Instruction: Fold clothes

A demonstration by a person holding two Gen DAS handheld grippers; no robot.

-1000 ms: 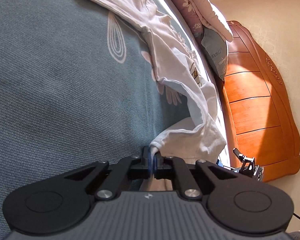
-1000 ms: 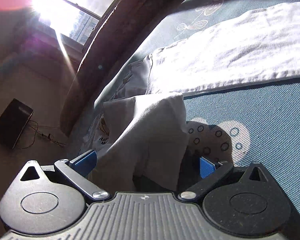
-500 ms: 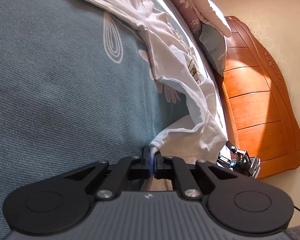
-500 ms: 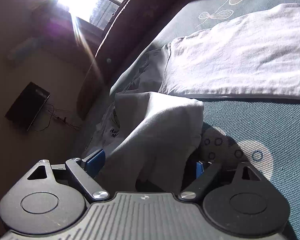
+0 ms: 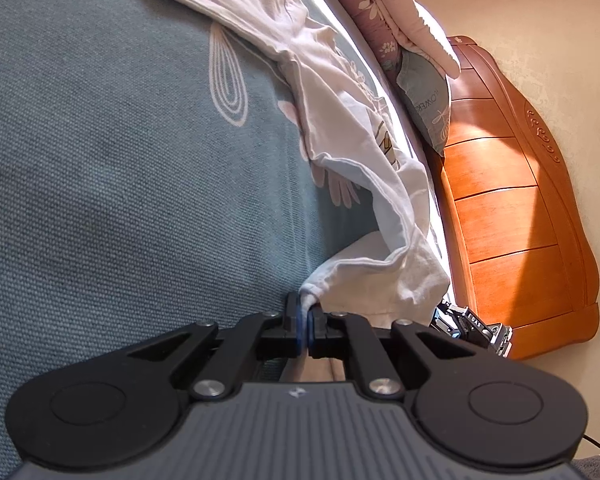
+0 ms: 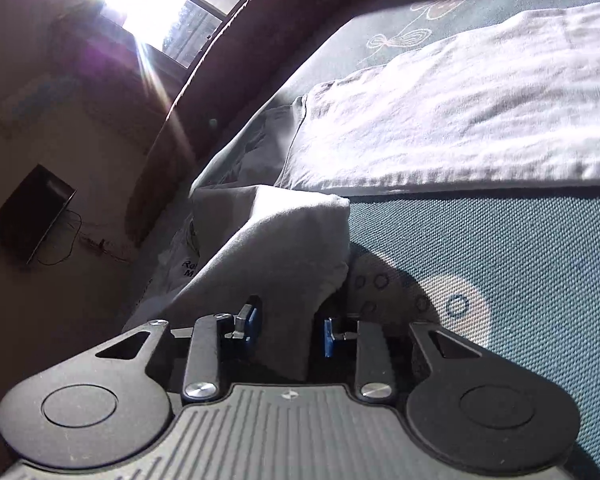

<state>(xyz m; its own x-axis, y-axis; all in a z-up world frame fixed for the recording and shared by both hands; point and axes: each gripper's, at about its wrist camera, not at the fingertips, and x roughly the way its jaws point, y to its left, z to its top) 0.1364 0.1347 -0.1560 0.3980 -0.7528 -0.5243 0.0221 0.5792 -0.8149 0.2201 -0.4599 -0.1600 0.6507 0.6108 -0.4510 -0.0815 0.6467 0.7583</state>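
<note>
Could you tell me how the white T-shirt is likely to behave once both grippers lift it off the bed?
Probably floppy: the white T-shirt already sags in loose folds from the left gripper. Likely light, since a pinched corner holds it. The fold between the closing right gripper may slip or bunch.

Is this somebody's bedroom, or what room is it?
Most likely a bedroom. A teal bedspread covers a bed, pillows are stacked against a carved wooden headboard, and a white shirt lies on it for folding. Sun comes in through a window.
</note>
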